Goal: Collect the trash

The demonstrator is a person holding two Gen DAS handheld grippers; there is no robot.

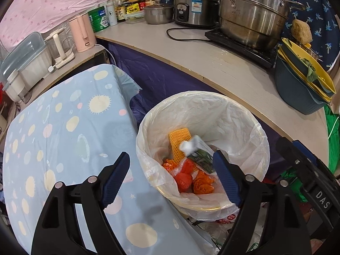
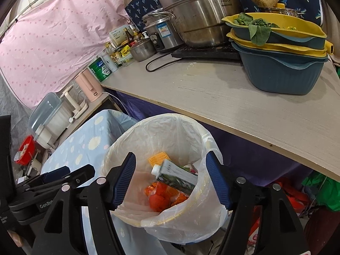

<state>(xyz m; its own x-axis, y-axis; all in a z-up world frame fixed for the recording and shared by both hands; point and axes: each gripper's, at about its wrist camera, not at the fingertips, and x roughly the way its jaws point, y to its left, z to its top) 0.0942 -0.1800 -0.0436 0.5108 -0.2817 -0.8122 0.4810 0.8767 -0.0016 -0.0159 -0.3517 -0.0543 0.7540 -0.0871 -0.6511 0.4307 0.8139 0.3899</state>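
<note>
Beside the cluttered surface (image 2: 212, 97), both tongs, left (image 1: 172, 178) and right (image 2: 171, 178), hang wide open and empty over the bin (image 2: 191, 131). A carton (image 2: 178, 177) lies inside. Loose liner (image 2: 182, 227) could snag a descending finger and pull free.

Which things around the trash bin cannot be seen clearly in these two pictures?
- Carton in the bin: blurred in the left wrist view; its print is unreadable.
- Orange wrappers: partly covered by the carton in the right wrist view.
- Bin's base: hidden by the white liner and the claw arms in both views.
- Floor litter beside the bin: cut off by the left claw frame.
</note>
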